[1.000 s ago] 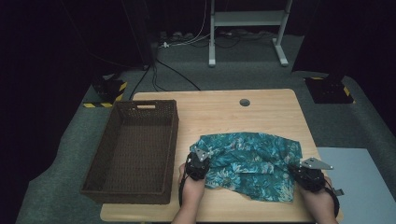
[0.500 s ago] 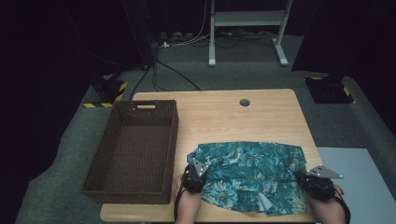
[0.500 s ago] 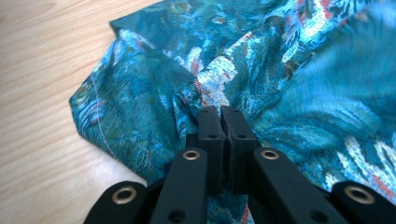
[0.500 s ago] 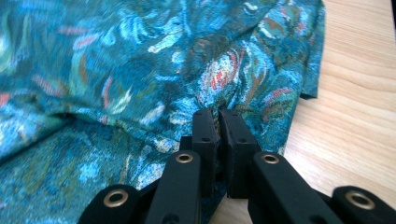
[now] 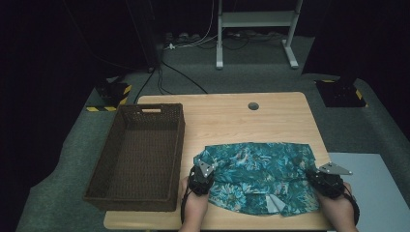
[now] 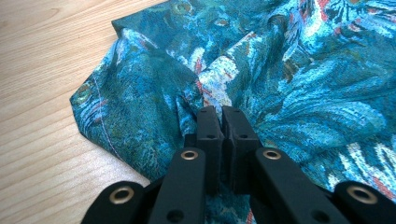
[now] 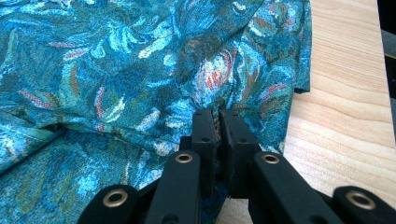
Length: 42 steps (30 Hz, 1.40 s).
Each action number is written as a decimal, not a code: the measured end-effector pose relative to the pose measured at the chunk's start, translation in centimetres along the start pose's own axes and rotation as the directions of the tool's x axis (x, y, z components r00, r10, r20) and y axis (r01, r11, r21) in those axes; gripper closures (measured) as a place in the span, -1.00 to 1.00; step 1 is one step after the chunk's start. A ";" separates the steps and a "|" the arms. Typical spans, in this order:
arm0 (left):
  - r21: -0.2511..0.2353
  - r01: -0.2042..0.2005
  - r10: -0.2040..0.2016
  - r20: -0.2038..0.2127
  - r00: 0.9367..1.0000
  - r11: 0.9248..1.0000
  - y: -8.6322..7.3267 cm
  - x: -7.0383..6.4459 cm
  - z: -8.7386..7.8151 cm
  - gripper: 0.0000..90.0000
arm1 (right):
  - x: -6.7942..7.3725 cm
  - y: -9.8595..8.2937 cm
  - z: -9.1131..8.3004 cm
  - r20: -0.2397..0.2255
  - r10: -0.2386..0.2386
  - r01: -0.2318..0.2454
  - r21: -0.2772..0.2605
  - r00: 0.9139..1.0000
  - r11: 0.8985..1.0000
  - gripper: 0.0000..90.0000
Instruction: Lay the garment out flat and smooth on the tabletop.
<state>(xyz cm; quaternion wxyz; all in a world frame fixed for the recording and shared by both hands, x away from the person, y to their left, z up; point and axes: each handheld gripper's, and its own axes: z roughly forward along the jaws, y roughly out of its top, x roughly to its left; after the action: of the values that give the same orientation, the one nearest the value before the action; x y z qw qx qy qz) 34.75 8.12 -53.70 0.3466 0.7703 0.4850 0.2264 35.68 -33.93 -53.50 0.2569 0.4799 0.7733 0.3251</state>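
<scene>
Where 2 grippers pinch it, teal patterned cloth [image 5: 258,176] bunches, wrinkled.

One teal patterned cloth [image 5: 256,174], one brown wicker basket [image 5: 138,157], two grippers, all on one wooden table [image 5: 241,118].

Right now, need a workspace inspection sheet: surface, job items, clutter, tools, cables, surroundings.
Surface: light wooden table, round grommet hole near far edge.
Job's things: teal patterned cloth lying spread and rumpled at the near right; dark wicker basket at the left, nothing in it.
Clutter: nothing seen.
Tools: left tool shut on the cloth's left side; right tool shut on its right side.
Cables: several cables on the floor beyond the table.
Surroundings: grey carpet, white stand legs, yellow-black striped floor blocks, dark backdrop.
</scene>
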 end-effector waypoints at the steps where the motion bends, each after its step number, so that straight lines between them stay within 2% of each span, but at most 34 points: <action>1: -0.001 0.003 -0.003 0.001 1.000 1.000 0.0 0.0 0.0 0.91 | 0.0 0.0 0.0 0.000 0.003 -0.003 0.001 1.000 1.000 0.89; 5: -0.010 0.006 -0.005 0.008 1.000 1.000 0.2 -0.1 -0.3 0.97 | 0.0 0.1 -0.2 -0.002 0.009 -0.009 -0.003 1.000 1.000 0.90; 10: -0.064 0.006 -0.006 0.005 1.000 0.998 1.0 0.0 -1.9 0.97 | 0.4 0.8 -2.1 0.009 -0.001 0.001 -0.077 1.000 0.997 0.91; 13: -0.100 0.011 -0.010 0.017 1.000 0.995 1.2 -0.1 -3.3 0.97 | 0.5 1.1 -3.5 0.002 0.002 -0.002 -0.119 1.000 0.993 0.91; 15: -0.114 0.007 -0.006 0.012 1.000 0.993 0.7 -0.4 -4.3 0.97 | 0.8 0.8 -4.5 -0.004 0.002 -0.003 -0.140 1.000 0.990 0.91; 18: -0.114 0.016 -0.013 0.023 1.000 0.993 -0.2 -0.6 -5.1 0.97 | 1.4 -0.2 -5.3 -0.015 -0.003 0.001 -0.141 1.000 0.990 0.91; 22: -0.113 0.031 -0.027 0.031 0.999 0.993 -1.2 -0.8 -5.5 0.97 | 1.8 -1.5 -6.0 -0.024 0.001 -0.005 -0.139 1.000 0.990 0.91; 25: -0.121 0.041 -0.037 0.033 0.999 0.992 -1.0 -0.6 -5.5 0.97 | 2.0 -1.6 -6.5 -0.026 0.006 -0.009 -0.151 1.000 0.989 0.91; 28: -0.141 0.032 -0.029 0.024 0.999 0.990 0.3 -0.2 -5.6 0.97 | 2.0 -0.8 -6.7 -0.022 0.001 -0.005 -0.170 1.000 0.985 0.91; 32: -0.191 0.018 -0.018 0.004 1.000 0.981 3.1 0.2 -5.8 0.97 | 1.7 1.3 -6.8 -0.007 -0.014 0.013 -0.207 1.000 0.978 0.91; 34: -0.200 0.015 -0.016 -0.007 1.000 0.980 4.5 0.5 -5.4 0.97 | 1.3 2.6 -6.6 0.007 -0.022 0.023 -0.223 1.000 0.975 0.91; 38: -0.223 0.018 -0.024 -0.022 0.999 0.975 7.2 1.2 -4.4 0.97 | 0.1 5.0 -5.6 0.017 -0.003 0.007 -0.237 1.000 0.972 0.91; 42: -0.224 -0.001 -0.009 -0.046 0.999 0.975 9.1 1.8 -3.2 0.97 | -0.8 6.7 -4.5 0.030 0.002 0.005 -0.236 1.000 0.972 0.91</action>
<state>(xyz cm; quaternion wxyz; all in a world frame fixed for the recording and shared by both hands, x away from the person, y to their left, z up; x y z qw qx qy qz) 38.72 8.16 -44.76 0.4203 0.7198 0.4658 0.2970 36.71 -33.60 -45.47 0.3241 0.4502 0.7255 0.4073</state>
